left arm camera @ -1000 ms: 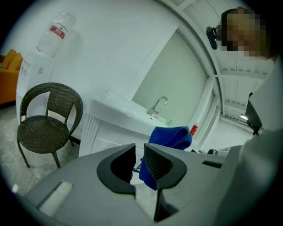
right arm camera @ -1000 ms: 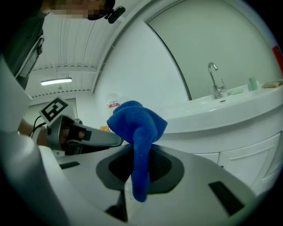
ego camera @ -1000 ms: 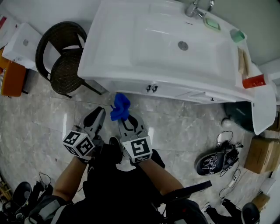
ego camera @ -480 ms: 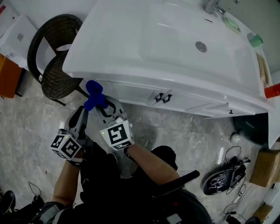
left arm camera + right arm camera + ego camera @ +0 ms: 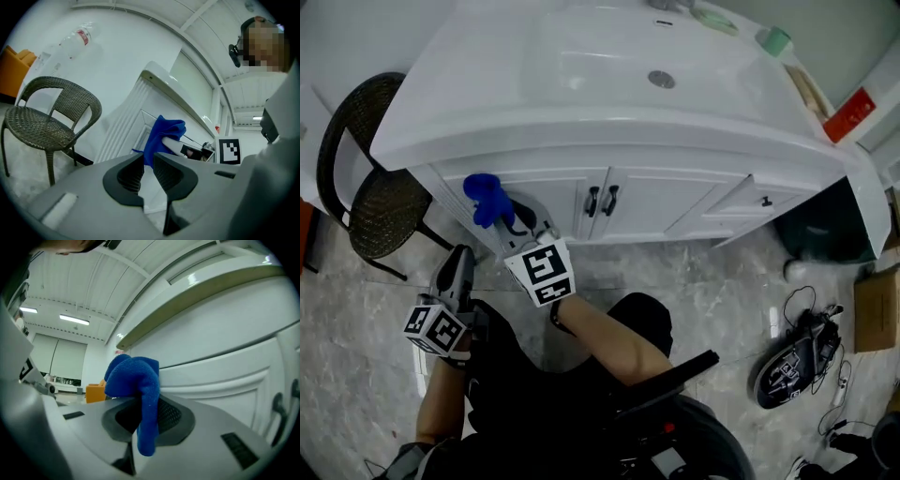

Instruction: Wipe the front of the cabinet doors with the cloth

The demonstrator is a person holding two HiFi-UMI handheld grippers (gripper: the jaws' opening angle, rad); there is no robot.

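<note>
The left gripper (image 5: 457, 264) hangs nearest the person, low and well short of the cabinet (image 5: 703, 202). Its jaws stand almost together with only a thin slit between them, and nothing is in it. The right gripper (image 5: 508, 221) is further forward, up at the left end of the cabinet front, with its jaws clamped on the blue cloth (image 5: 486, 199). The cloth bunches above the jaws and one tail hangs down between them. It lies close against the left door (image 5: 551, 202); whether it touches the panel cannot be told.

Half a second ago the counter's overhang hid most of the cabinet front, and the cloth sat under the counter's edge, off the cabinet's left end. Now the whole front shows and the cloth is level with the upper part of the left door. The left gripper trails behind the right one, as it did then.

By count:
- two grippers and one cloth
- two doors, the right door (image 5: 645, 206) meeting the left at the middle of the cabinet
- two dark handles (image 5: 602, 200), side by side at that seam
- one drawer knob (image 5: 766, 201), toward the cabinet's right end
- one white basin (image 5: 609, 66), on top of the cabinet
- one wicker chair (image 5: 380, 202), beyond the cabinet's left end
</note>
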